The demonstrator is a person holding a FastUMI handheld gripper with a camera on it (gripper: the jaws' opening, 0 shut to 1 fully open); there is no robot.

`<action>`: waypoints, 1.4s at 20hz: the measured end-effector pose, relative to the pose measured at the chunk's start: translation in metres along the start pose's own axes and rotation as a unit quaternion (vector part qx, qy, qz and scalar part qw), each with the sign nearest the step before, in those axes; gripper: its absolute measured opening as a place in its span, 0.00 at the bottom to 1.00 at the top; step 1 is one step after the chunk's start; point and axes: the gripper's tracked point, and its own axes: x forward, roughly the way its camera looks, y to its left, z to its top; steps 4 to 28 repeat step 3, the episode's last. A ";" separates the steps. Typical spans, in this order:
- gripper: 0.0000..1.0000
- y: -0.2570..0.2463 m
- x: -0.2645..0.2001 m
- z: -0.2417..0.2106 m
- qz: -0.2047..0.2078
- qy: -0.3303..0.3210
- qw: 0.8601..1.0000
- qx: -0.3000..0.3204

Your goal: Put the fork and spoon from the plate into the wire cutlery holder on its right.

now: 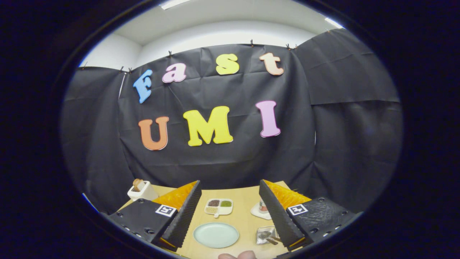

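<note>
Gripper view, items as I see them:

1. Gripper: my fingers spread wide apart, nothing btwn them, holding nothing. They hang above the counter, w/ a square black-and-white marker tag on each finger's housing.
2. Light wooden counter: carries all items below, backed by the black cloth booth wall.
3. Pale green round plate: flat on the counter, btwn the fingers, closer to the left one. Surface looks bare; I see no fork or spoon on it.
4. Wire cutlery holder: small, silvery, just right of the plate, partly hidden behind the right finger. Brownish handle-like pieces sit in it; prob. cutlery, but too small for me to tell fork from spoon.
5. White four-compartment condiment dish: beyond the plate, btwn the fingers. Compartments hold dark brown, green and pale fillings.
6. Small jar on a white coaster: beyond the holder, touching the inner edge of the right finger in this view; details unclear.
7. White square container w/ a brown object standing in it: far left corner of the counter, beyond the left finger.
8. Fingertips of a person's hand: at the near edge, below the plate.
</note>
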 end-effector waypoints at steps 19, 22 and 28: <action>0.96 0.002 -0.003 0.004 0.001 -0.010 1.000 -0.015; 0.96 0.002 -0.003 0.004 0.001 -0.010 1.000 -0.015; 0.96 0.002 -0.003 0.004 0.001 -0.010 1.000 -0.015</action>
